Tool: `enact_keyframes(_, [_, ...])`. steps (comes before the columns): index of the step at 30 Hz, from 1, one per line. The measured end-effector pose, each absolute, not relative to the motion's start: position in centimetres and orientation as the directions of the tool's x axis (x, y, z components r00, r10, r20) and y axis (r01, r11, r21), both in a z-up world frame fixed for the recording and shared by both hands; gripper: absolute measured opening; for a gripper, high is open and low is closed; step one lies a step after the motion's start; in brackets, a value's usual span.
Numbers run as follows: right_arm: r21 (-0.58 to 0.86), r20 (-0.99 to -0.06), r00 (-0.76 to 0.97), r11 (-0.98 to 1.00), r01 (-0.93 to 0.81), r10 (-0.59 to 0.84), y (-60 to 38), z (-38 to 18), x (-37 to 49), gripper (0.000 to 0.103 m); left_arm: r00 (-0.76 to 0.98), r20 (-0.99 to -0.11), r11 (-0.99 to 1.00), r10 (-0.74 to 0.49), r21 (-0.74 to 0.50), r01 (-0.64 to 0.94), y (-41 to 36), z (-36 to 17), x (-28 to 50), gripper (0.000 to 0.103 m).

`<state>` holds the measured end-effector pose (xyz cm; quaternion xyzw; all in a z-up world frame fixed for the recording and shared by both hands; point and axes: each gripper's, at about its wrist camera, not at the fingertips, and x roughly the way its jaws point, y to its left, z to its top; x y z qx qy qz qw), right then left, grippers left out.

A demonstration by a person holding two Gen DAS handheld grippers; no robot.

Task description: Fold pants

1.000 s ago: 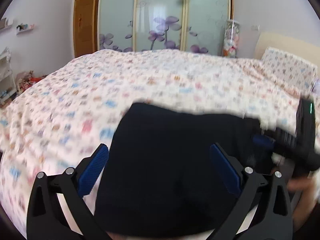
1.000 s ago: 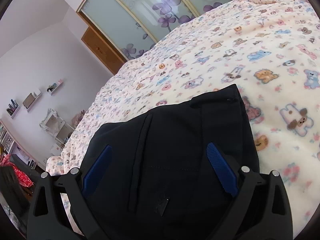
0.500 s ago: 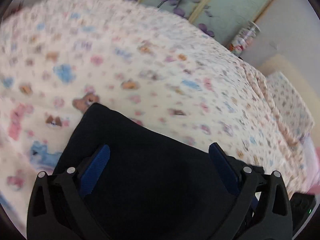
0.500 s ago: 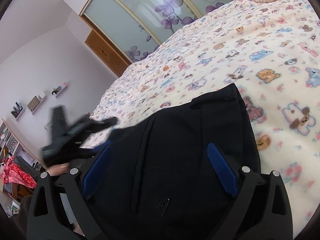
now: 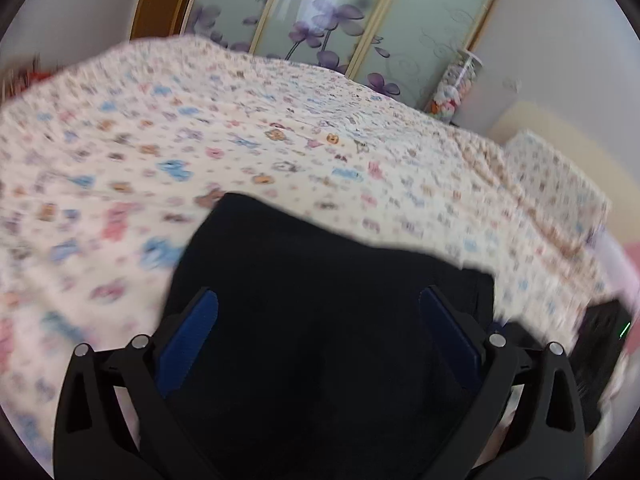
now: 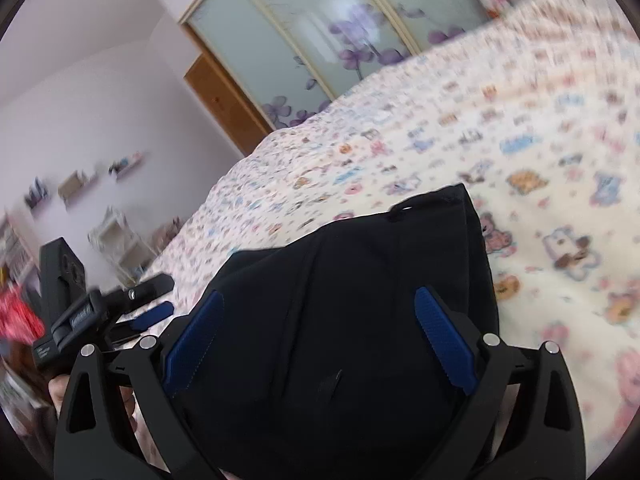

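Left wrist view: left gripper [image 5: 318, 320] is hovering over the pants [image 5: 320, 300], jaws standing wide apart, gripping nothing. Pants are lying as a dark, compact bundle on the bed [image 5: 240, 140], near its front edge. Picture is smearing with motion, so edges are hard to read. Right gripper [image 5: 600, 340] is showing at the far right, blurred.

Risk here, as a judgement: with both jaws free, nothing is pinning the layers; a sideways brush from a finger could drag the top layer and undo the fold. The dark cloth is hiding its own edges, so a grab could catch one layer only.

Right wrist view: right gripper [image 6: 318, 324] is tilting down over the pants [image 6: 360, 300], jaws likewise spread wide, empty. A seam and a waist corner are showing towards the far edge. Left gripper [image 6: 120, 304] is sitting at the left, just beside the bundle, fingers pointing across it; a hand [image 6: 60, 392] is partly showing beneath it.
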<state>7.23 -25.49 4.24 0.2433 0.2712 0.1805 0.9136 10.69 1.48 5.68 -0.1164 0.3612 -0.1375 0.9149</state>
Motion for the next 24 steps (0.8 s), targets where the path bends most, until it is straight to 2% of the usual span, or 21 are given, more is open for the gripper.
enact_keyframes(2, [0.519, -0.387, 0.797, 0.824, -0.227, 0.464, -24.7, 5.1, 5.5, 0.098, 0.709, -0.632, 0.947, -0.312, -0.265, 0.18, 1.4, 5.2, 8.1, 0.101])
enact_keyframes(5, [0.489, -0.368, 0.799, 0.83, -0.269, 0.475, -23.8, 5.3, 2.6, 0.098, 0.7, -0.628, 0.937, -0.34, -0.287, 0.197, 1.4, 4.3, 6.2, 0.101])
enact_keyframes(7, [0.474, -0.377, 0.8, 0.839, -0.267, 0.468, -23.4, 5.2, 1.4, 0.098, 0.698, -0.623, 0.932, -0.354, -0.295, 0.21, 1.2, 3.6, 5.4, 0.101])
enact_keyframes(9, [0.474, -0.387, 0.796, 0.841, -0.261, 0.465, -23.3, 5.0, 0.9, 0.098, 0.701, -0.637, 0.946, -0.32, -0.248, 0.207, 0.6, 2.9, 5.1, 0.101])
enact_keyframes(14, [0.439, -0.466, 0.783, 0.876, -0.2, 0.412, -23.2, 3.6, 1.2, 0.098, 0.698, -0.674, 0.97, -0.244, -0.163, 0.182, -0.2, 1.1, 5.6, 0.101])
enact_keyframes(16, [0.412, -0.553, 0.739, 0.897, -0.159, 0.385, -22.7, 2.1, 2.2, 0.099, 0.688, -0.693, 0.975, -0.216, -0.118, 0.188, -0.6, 0.1, 5.9, 0.101])
enact_keyframes(20, [0.204, -0.638, 0.719, 0.961, -0.188, 0.276, -19.8, 1.5, 2.6, 0.102, 0.692, -0.698, 0.979, -0.186, -0.076, 0.188, -1.0, -0.8, 6.0, 0.101])
enact_keyframes(22, [0.158, -0.647, 0.722, 0.969, -0.188, 0.246, -19.1, 1.4, 2.6, 0.102, 0.685, -0.701, 0.978, -0.198, -0.092, 0.188, -0.7, -1.1, 6.1, 0.101])
enact_keyframes(24, [0.182, -0.64, 0.722, 0.965, -0.189, 0.262, -19.5, 1.4, 2.6, 0.102, 0.685, -0.7, 0.977, -0.2, -0.095, 0.189, -0.6, -1.2, 6.0, 0.101])
